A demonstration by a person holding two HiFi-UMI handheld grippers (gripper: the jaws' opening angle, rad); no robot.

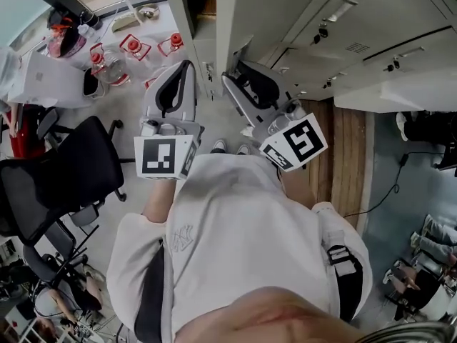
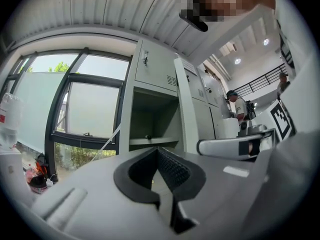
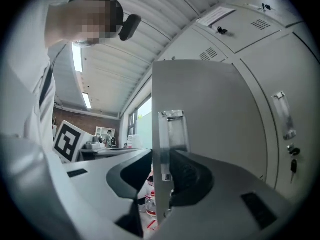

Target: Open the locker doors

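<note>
A bank of grey lockers (image 1: 371,41) stands before me. One locker door (image 1: 227,27) is swung out, and its compartment (image 2: 152,119) is open with a bare shelf. My right gripper (image 1: 233,81) is closed on the free edge of that door (image 3: 200,99), just below its metal handle plate (image 3: 172,129); the door edge runs between the black pads of the right gripper (image 3: 162,169). My left gripper (image 1: 187,66) hangs to the left of the door, jaws together, holding nothing. In its own view the left gripper (image 2: 157,151) points at the open compartment.
Closed lockers with handles (image 3: 284,115) and keys (image 3: 293,166) are to the right. A black office chair (image 1: 71,170) and a table with red-capped bottles (image 1: 132,48) are at the left. A window (image 2: 75,114) is beside the lockers. A person (image 2: 235,104) stands far off.
</note>
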